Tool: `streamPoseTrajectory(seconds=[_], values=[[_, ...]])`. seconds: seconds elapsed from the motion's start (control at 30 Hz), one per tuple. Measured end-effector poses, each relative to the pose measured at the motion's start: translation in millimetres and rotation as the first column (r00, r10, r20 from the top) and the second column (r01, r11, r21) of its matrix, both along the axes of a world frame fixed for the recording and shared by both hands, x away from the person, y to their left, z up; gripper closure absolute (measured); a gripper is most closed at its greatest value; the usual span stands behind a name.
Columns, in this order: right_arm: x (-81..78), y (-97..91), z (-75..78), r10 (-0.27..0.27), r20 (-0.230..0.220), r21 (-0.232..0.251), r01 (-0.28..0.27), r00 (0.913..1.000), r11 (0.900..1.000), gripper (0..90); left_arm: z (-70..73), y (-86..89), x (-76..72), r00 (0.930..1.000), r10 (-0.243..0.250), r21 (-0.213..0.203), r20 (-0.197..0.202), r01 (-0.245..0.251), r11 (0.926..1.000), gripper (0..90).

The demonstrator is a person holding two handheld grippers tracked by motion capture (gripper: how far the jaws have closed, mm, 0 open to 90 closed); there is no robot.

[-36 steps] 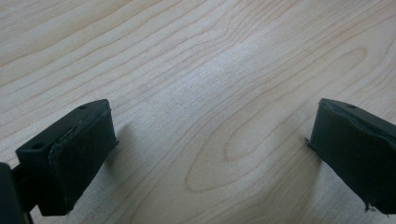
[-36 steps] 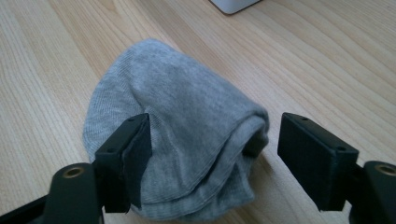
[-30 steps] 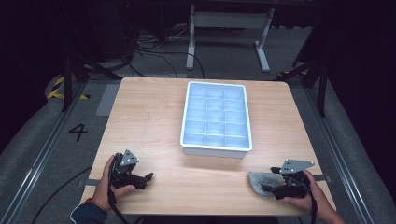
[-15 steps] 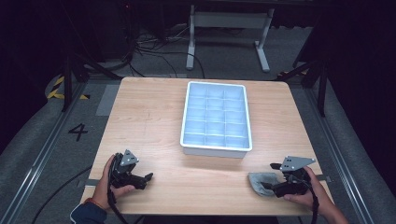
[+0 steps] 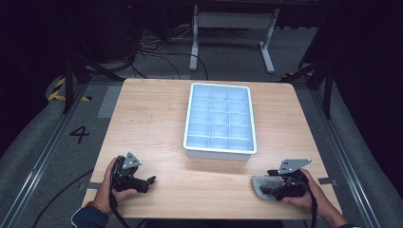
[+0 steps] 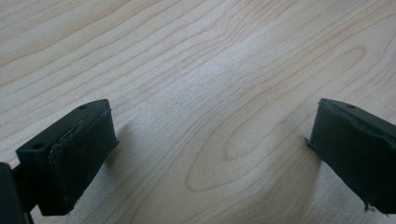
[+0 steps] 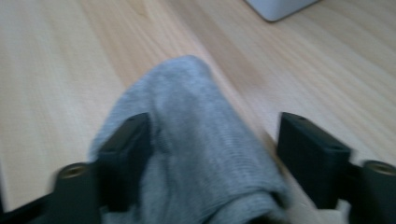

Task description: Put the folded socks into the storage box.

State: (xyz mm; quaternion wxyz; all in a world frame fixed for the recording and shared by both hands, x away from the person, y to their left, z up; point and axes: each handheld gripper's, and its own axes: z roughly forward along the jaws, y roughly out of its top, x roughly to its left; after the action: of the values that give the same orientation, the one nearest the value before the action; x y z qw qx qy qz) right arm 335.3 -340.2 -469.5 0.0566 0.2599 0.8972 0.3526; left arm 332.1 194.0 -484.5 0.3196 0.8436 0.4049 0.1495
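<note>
A crumpled grey sock (image 5: 259, 186) lies on the wooden table (image 5: 161, 123) near its front right corner. My right gripper (image 5: 267, 184) lies low over it, pointing left. In the right gripper view the sock (image 7: 196, 154) bulges up between the two jaws of the gripper (image 7: 215, 140). The left jaw rests against the cloth and a narrow gap shows at the right jaw. These jaws have just been closing around the sock. At the front left, my left gripper (image 5: 149, 184) rests on the table, open, with bare wood between its jaws (image 6: 210, 154).
A white tray (image 5: 219, 153) divided into several compartments stands at the table's middle, towards the far side; its corner (image 7: 280, 9) shows in the right gripper view. Bare wood lies between the two hands. Cables and a metal stand sit on the floor beyond the table.
The right gripper has edged a little to the left over the sock. The left hand and the tray have kept still.
</note>
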Motion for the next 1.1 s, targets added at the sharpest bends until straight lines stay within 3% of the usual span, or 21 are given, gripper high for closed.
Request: streamPoseTrajectory(seconds=[0.27,0.4,0.53,0.67,0.73,0.8,0.9,1.0,1.1], values=[[-3.8,1.3,0.9,0.050,-0.028,0.037,-0.049,0.9984,0.9981,61.7,0.0,0.1,0.1,1.0000,-0.001,0.001,0.001,0.001,1.0000,0.6],[-6.4,1.4,1.6,0.061,-0.012,0.037,-0.061,0.9980,0.9975,69.2,0.1,0.1,0.1,1.0000,-0.001,0.002,0.001,0.001,1.0000,0.6],[-6.7,-0.1,2.5,0.046,0.001,0.034,-0.046,0.9989,0.9983,71.1,0.0,0.0,0.0,1.0000,0.000,-0.001,0.000,0.000,1.0000,0.6],[-6.1,-3.7,2.5,0.018,0.010,0.032,-0.018,0.9998,0.9993,61.7,-0.1,-0.1,0.1,1.0000,-0.001,-0.003,-0.001,0.001,1.0000,0.6],[-5.2,-4.8,4.2,-0.001,0.010,-0.002,0.001,0.9999,1.0000,44.8,0.0,0.0,0.1,1.0000,-0.001,-0.002,-0.002,0.001,1.0000,0.6],[-4.4,-5.1,8.0,0.006,0.020,-0.052,-0.005,0.9998,0.9986,35.9,-0.1,-0.1,-0.2,1.0000,0.002,-0.004,-0.005,-0.002,1.0000,0.6],[-3.6,-4.9,16.8,0.015,0.035,-0.077,-0.012,0.9993,0.9969,33.9,-0.2,-0.3,-0.3,1.0000,0.003,-0.007,-0.006,-0.003,1.0000,0.6],[-3.7,-3.9,24.4,0.033,0.036,-0.059,-0.031,0.9988,0.9978,33.1,-0.2,0.0,0.0,1.0000,0.001,-0.008,-0.007,-0.001,1.0000,0.6],[-2.6,-1.3,29.0,0.049,0.045,-0.075,-0.046,0.9978,0.9961,32.5,-0.2,-0.2,-0.2,1.0000,0.002,-0.009,-0.007,-0.002,1.0000,0.6]])
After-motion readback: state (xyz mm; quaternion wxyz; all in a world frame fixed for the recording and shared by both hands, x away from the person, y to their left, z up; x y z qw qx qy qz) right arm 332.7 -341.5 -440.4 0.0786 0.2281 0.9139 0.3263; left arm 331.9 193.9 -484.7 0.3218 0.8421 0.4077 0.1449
